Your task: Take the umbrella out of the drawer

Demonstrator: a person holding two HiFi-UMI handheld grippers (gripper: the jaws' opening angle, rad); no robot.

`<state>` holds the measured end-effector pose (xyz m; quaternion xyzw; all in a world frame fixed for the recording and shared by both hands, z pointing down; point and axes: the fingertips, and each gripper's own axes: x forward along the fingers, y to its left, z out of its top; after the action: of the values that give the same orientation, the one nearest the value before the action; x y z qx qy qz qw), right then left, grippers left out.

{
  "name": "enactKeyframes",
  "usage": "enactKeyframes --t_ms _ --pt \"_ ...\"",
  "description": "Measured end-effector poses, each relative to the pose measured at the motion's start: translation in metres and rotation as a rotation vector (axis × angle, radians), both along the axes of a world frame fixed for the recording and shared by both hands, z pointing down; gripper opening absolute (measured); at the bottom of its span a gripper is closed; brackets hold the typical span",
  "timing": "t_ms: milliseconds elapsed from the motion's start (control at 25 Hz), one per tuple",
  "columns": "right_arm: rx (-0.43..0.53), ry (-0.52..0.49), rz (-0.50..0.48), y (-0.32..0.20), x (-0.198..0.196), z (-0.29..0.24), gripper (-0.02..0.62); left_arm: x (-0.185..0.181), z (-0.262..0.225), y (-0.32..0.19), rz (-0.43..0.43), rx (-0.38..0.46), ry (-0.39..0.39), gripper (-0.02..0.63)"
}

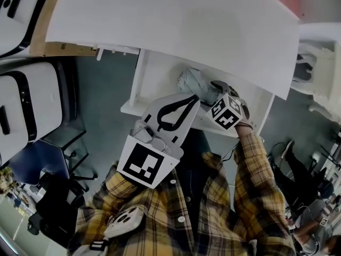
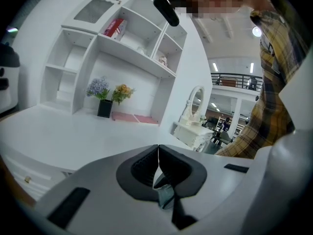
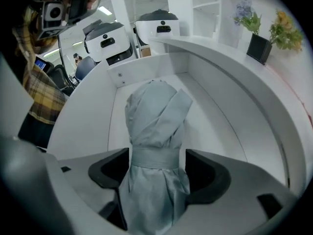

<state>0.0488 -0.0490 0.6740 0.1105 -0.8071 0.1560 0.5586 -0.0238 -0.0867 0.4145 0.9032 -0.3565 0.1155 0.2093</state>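
At left, left gripper (image 2: 158,153) with jaws pressed together, empty, held near the open drawer's (image 1: 157,79) front. Centre: folded grey umbrella (image 3: 155,116) lying inside on the drawer floor. At right, right gripper (image 3: 156,155) spread wide astride the strap band — pads not yet pressing (soft, light, probably slippery cloth; firmest hold likely at that cinched band).

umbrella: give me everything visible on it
The umbrella is folded. Its pale grey-blue fabric is gathered in pleats and cinched by a matching strap round the middle. It lies on the floor of the open white drawer. The right gripper straddles it at the strap, with a jaw on each side, open. I cannot tell whether the pads touch the fabric. No handle can be made out.
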Motion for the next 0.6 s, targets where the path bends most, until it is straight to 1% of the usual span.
enactKeyframes --t_ms 80,320,600 --pt "-0.013 0.016 -0.015 0.001 0.000 0.008 0.342 -0.001 0.002 0.001 -0.004 -0.002 -0.003 0.021" --pt "-0.038 0.029 -0.017 0.002 0.000 0.018 0.342 -0.005 0.002 0.001 -0.027 0.009 -0.012 0.021" --pt "0.005 0.031 0.000 0.002 0.001 0.023 0.342 -0.007 0.001 0.002 -0.047 0.004 -0.019 0.021"
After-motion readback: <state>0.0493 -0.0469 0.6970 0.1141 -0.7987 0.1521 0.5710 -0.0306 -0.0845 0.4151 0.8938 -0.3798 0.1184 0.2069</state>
